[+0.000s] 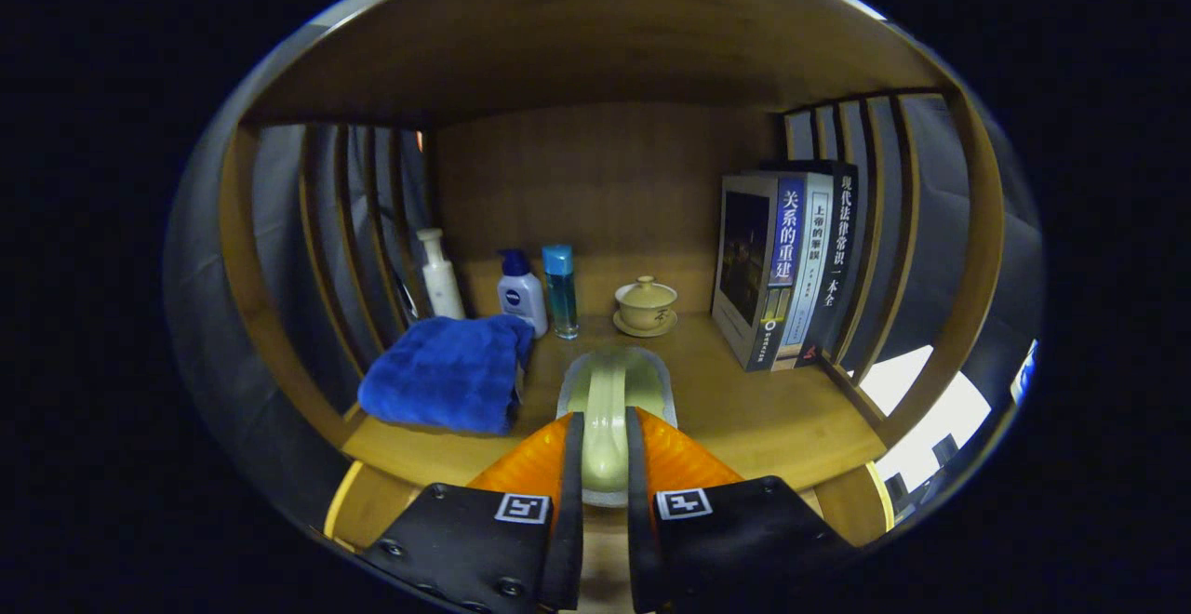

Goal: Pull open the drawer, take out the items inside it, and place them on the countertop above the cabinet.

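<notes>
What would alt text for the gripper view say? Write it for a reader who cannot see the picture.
The claw is shut on a pale green item held over a wooden countertop. Beyond the fingers stand a folded blue towel, three bottles, a lidded teacup on a saucer and upright books.
</notes>
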A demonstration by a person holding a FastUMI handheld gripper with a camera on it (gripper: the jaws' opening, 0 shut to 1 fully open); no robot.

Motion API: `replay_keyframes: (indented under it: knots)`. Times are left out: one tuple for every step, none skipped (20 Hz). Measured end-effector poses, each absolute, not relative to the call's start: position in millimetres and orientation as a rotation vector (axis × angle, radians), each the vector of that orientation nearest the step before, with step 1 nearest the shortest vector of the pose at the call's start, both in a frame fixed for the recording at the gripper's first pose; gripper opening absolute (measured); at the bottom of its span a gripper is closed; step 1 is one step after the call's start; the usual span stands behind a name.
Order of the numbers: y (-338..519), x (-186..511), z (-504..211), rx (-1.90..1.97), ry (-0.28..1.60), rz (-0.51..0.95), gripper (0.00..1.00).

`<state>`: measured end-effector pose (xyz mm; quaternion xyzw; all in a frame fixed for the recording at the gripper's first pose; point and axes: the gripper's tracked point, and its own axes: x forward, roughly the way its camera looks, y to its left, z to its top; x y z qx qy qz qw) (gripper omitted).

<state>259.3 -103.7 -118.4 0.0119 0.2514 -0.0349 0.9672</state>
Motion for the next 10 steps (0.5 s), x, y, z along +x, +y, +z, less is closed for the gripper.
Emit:
replay_keyframes:
  knots:
    - [-104.7, 262.8, -128.1, 0.024, 0.535, -0.073, 0.28]
    - [-107.7, 266.1, -137.7, 0.027, 0.555, -0.079, 0.28]
    - [-111.5, 268.1, -144.1, 0.028, 0.571, -0.090, 0.28]
    - [-115.6, 271.7, -148.8, 0.028, 0.579, -0.100, 0.28]
    - [-118.2, 274.1, -153.1, 0.030, 0.583, -0.108, 0.29]
    - [-120.1, 275.7, -156.9, 0.030, 0.588, -0.112, 0.29]
    - [-122.9, 276.1, -160.6, 0.030, 0.595, -0.118, 0.29]
    - [-123.6, 276.8, -161.2, 0.031, 0.597, -0.118, 0.28]
    - [-123.9, 279.6, -160.4, 0.033, 0.585, -0.120, 0.29]
    - [-125.6, 279.8, -159.3, 0.027, 0.580, -0.124, 0.32]
